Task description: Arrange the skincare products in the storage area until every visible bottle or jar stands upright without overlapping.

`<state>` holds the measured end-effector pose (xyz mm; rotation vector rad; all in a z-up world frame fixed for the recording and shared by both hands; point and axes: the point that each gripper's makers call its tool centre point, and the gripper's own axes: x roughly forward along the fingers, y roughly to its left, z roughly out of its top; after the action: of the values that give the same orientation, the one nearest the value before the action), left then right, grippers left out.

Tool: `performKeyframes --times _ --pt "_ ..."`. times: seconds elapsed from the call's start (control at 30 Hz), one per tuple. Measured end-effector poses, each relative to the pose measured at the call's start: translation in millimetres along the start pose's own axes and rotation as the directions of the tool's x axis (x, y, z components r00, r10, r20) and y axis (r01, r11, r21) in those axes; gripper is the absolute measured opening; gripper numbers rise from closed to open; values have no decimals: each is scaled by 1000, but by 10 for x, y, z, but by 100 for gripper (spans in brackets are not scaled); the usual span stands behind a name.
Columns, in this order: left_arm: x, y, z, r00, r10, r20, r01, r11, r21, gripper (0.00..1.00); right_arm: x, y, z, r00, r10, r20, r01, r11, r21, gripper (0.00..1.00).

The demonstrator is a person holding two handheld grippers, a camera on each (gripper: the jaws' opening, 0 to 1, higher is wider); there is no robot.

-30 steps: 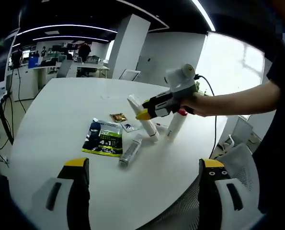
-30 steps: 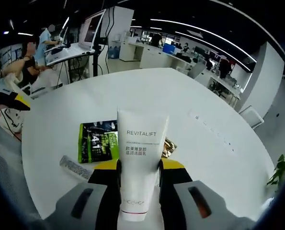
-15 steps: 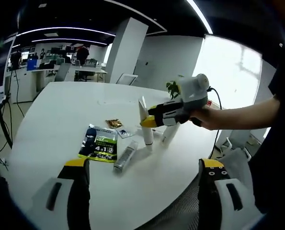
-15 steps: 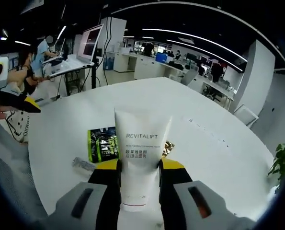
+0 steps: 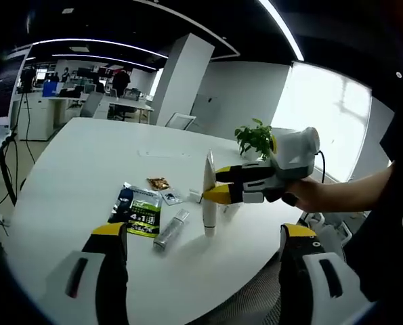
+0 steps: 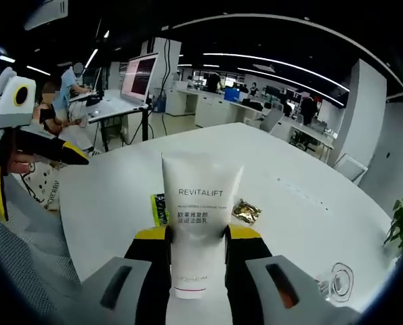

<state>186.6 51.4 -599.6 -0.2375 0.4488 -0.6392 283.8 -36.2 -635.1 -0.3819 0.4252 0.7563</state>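
Tilted a second ago, the white tube (image 5: 208, 196) now stands upright on its cap on the round white table (image 5: 72, 162), pinched between the right gripper (image 5: 211, 186)'s yellow-tipped jaws, which reach in from 3 o'clock. Its smooth face, printed REVITALIFT, fills the right gripper view's centre between both pads. At 9 o'clock of it lie a silver tube (image 5: 170, 229) and glossy green sachet (image 5: 137, 210); the left gripper (image 5: 201, 261) hangs wide open.
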Motion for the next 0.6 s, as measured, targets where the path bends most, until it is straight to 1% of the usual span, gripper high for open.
performKeyframes --times 0.2,0.27,0.33,0.53,0.6 --pt "-34 -19 58 999 10 35 -8 999 -34 83 -34 259 17 999 39 12 -39 999 -17 29" --pt "-43 -29 92 999 12 48 -10 999 -43 82 -47 337 42 998 54 25 -54 998 -9 29" --pt "-48 -40 113 998 15 54 -13 999 -45 81 -77 434 69 997 68 31 -67 998 -20 29" --pt "-44 -84 176 997 12 73 -8 999 -51 76 -134 582 117 995 90 50 -89 996 -27 29" --pt "-38 -118 203 997 9 81 -5 999 -52 73 -164 642 124 994 99 53 -97 994 -45 29"
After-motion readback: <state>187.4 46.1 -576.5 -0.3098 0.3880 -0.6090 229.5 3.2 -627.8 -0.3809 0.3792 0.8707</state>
